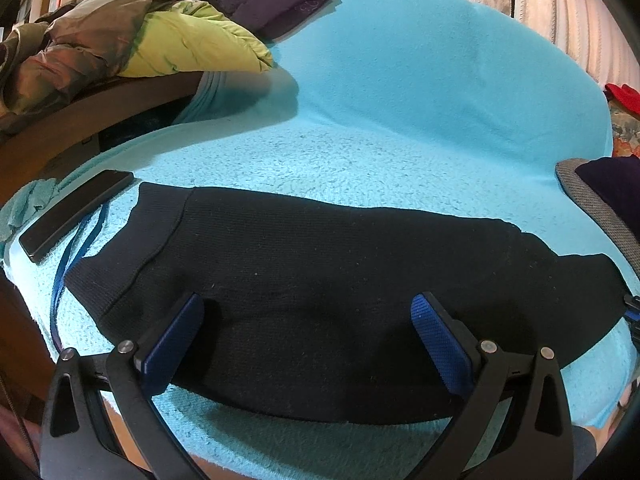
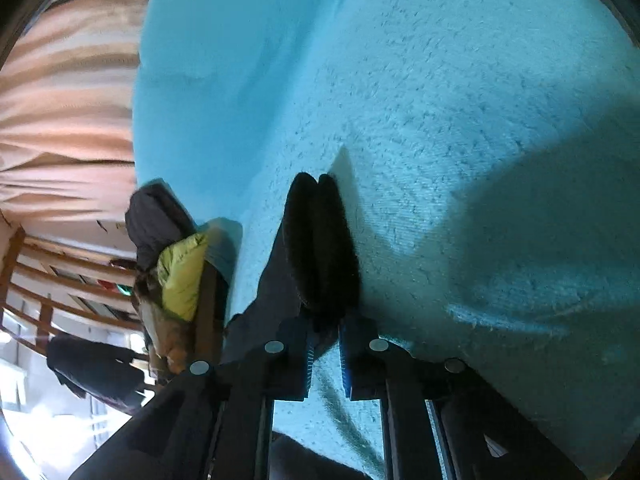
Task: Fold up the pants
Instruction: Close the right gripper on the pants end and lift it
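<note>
The black knit pants (image 1: 340,280) lie folded in a long band across a turquoise terry towel (image 1: 340,160). The ribbed waistband is at the left end. My left gripper (image 1: 308,320) is open and empty, its blue pads spread wide just above the near part of the pants. My right gripper (image 2: 325,320) is shut on a doubled fold of the black pants (image 2: 322,240), which sticks up between the pads. The right gripper's tip shows at the right end of the pants in the left wrist view (image 1: 632,308).
A black phone (image 1: 76,216) and a blue cord (image 1: 68,256) lie at the towel's left edge. A pile of jackets, yellow-green (image 1: 192,40) and dark, sits at the back left. A grey-edged cushion (image 1: 600,200) is at the right. A striped sofa back (image 1: 540,0) is behind.
</note>
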The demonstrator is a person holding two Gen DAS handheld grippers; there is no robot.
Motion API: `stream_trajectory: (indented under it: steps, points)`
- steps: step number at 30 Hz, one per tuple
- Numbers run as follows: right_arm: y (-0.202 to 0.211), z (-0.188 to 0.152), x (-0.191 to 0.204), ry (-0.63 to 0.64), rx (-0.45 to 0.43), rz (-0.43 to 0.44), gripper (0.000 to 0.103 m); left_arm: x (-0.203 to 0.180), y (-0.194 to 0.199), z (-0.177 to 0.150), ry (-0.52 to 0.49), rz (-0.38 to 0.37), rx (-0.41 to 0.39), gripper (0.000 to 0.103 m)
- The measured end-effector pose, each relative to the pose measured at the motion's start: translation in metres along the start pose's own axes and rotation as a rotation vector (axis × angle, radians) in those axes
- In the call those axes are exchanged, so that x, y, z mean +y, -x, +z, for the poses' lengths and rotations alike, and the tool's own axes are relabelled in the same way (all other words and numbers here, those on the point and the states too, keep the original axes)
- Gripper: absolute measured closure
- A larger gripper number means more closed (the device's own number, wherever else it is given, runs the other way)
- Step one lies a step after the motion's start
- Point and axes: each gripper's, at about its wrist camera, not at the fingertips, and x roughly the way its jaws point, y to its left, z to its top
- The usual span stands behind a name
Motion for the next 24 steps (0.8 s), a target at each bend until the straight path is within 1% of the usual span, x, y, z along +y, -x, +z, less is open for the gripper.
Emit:
stream_trajectory:
  steps: [2,4,6,9,12,16,20,22,24]
  points:
    - [0.001,-0.003,0.002,0.006,-0.016,-0.016,0.093,0.0,0.0,0.0,-0.001,0.003,0.001,0.0]
    - [0.002,-0.005,0.002,0.006,-0.035,-0.012,0.093,0.001,-0.001,0.0,-0.001,0.002,0.001,0.0]
    - [0.006,-0.007,-0.002,-0.01,-0.071,0.015,0.093,0.001,0.0,0.0,-0.001,0.001,0.001,0.0]
    - [0.009,-0.008,-0.006,-0.03,-0.101,0.037,0.093,0.0,0.0,0.0,0.0,0.004,0.0,0.0]
    - [0.009,-0.009,-0.004,-0.037,-0.106,0.005,0.093,0.0,0.0,0.0,0.0,0.003,0.0,0.0]
    - [0.006,-0.01,0.003,-0.01,-0.107,-0.052,0.095,0.0,0.0,0.0,0.0,0.003,0.0,0.0]
    - [0.006,-0.014,0.01,0.045,-0.123,-0.074,0.097,0.0,0.0,0.0,0.0,0.004,0.0,0.0]
    - [0.008,-0.015,0.013,0.056,-0.14,-0.084,0.095,0.0,0.0,0.0,0.001,0.002,-0.001,0.0]
    - [0.009,-0.02,0.023,0.112,-0.17,-0.128,0.095,0.001,0.001,0.0,0.009,-0.008,-0.005,0.0]
